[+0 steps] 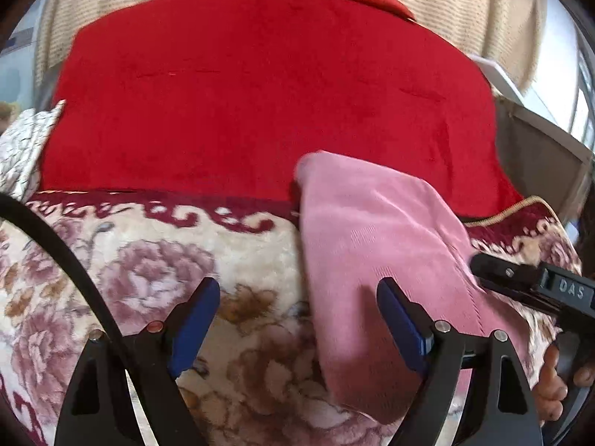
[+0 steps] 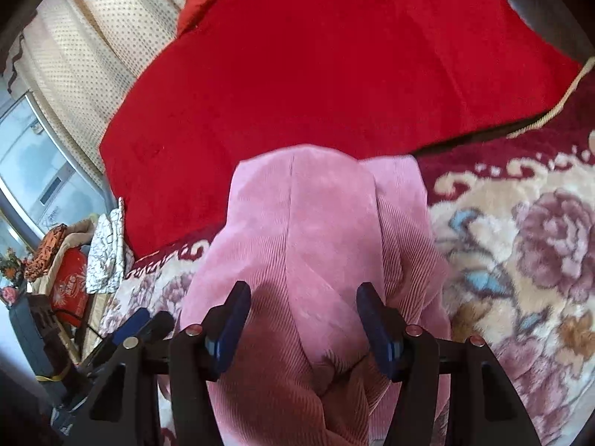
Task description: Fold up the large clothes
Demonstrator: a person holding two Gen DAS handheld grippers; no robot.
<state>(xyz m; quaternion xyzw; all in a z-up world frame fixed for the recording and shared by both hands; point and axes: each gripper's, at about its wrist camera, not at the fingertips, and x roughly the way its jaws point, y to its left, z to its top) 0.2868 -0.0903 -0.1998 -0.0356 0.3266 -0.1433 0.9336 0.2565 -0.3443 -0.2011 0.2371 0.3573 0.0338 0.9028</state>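
A pink corduroy garment (image 1: 372, 260) lies lengthwise on the floral blanket (image 1: 156, 271), its far end resting on a red cover (image 1: 260, 93). My left gripper (image 1: 297, 293) is open and hangs low over the garment's left edge: the right pad is above pink cloth and the left pad is above the blanket. In the right wrist view the pink garment (image 2: 316, 230) runs under and between the blue pads of my right gripper (image 2: 305, 297), whose jaws stand apart without visibly pinching it. The right gripper's black body (image 1: 531, 282) and a hand (image 1: 554, 390) show at the left view's right edge.
A cream dotted curtain (image 1: 465, 7) hangs behind the bed, with a window (image 2: 33, 156) beside it. A white patterned cloth (image 2: 108, 256) and a pile of orange and red items (image 2: 63, 260) sit off the bed's left side. The left gripper's blue pad (image 2: 135, 319) shows low left.
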